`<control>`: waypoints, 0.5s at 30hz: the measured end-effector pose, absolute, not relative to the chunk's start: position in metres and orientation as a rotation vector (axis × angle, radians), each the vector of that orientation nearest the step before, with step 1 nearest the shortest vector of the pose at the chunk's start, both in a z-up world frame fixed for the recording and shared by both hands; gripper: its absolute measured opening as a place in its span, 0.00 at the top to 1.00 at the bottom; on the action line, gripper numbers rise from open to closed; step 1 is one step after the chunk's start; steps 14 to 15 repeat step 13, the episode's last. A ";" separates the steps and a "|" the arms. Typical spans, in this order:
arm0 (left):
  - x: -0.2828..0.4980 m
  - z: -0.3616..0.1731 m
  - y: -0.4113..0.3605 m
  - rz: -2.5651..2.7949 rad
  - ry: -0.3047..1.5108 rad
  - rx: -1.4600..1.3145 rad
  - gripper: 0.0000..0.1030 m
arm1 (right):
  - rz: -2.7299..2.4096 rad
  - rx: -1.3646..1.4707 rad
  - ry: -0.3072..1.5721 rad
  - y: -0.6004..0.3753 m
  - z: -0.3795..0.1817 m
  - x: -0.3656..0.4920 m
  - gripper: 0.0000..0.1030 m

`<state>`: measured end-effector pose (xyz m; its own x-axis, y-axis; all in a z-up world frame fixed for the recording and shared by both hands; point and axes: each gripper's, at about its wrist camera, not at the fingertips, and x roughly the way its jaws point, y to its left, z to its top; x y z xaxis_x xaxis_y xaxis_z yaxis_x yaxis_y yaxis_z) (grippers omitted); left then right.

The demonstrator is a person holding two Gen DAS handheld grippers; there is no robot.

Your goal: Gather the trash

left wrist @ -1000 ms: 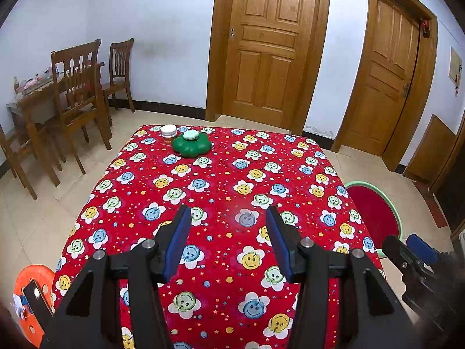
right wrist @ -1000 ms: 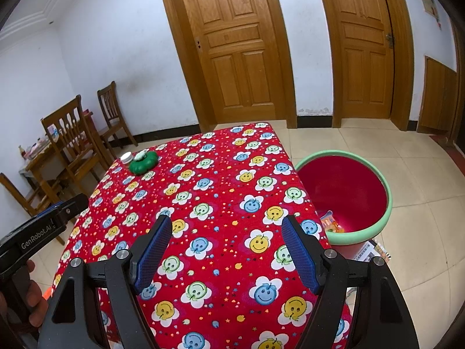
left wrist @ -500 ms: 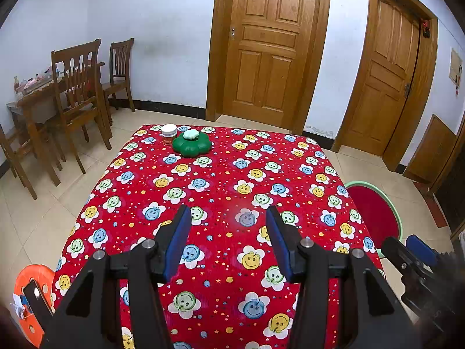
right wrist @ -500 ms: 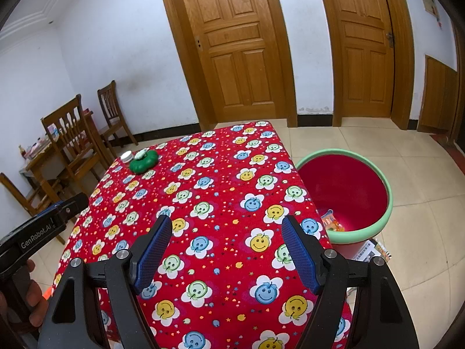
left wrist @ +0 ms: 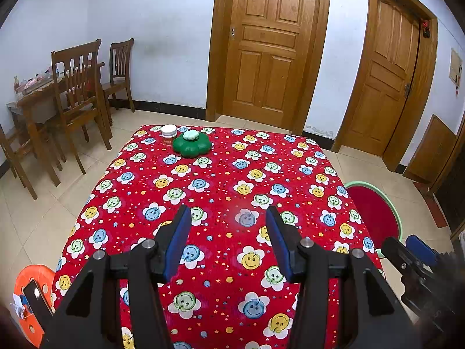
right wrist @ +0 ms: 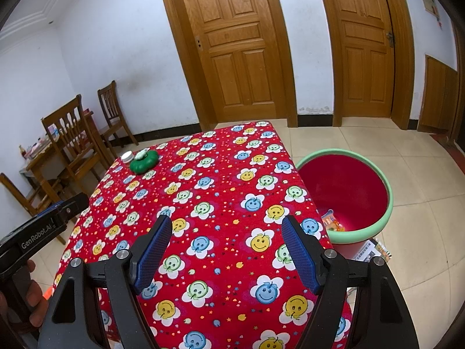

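Observation:
A red bin with a green rim point(right wrist: 344, 195) stands on the floor right of the table; it also shows in the left wrist view point(left wrist: 375, 212). A colourful wrapper point(right wrist: 332, 221) lies inside it. My left gripper point(left wrist: 228, 218) is open and empty above the near part of the red smiley tablecloth point(left wrist: 221, 180). My right gripper point(right wrist: 225, 229) is open and empty above the table's near right part point(right wrist: 221, 186). No loose trash shows on the cloth.
A green flower-shaped container point(left wrist: 191, 144) and a white-lidded jar point(left wrist: 169, 133) sit at the table's far left. Wooden chairs and a table point(left wrist: 66, 99) stand left. An orange stool point(left wrist: 29, 296) is at lower left. Papers point(right wrist: 375, 250) lie under the bin.

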<state>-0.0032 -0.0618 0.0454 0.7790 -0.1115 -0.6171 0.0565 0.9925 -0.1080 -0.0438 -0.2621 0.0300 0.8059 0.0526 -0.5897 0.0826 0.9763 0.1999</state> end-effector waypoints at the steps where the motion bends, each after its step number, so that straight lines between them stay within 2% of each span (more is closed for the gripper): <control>1: -0.003 0.045 -0.062 -0.091 0.672 -0.086 0.48 | -0.016 0.221 0.635 -0.262 0.030 -0.044 0.24; 15: -0.004 0.044 -0.058 -0.089 0.680 -0.090 0.48 | -0.018 0.220 0.640 -0.261 0.028 -0.044 0.24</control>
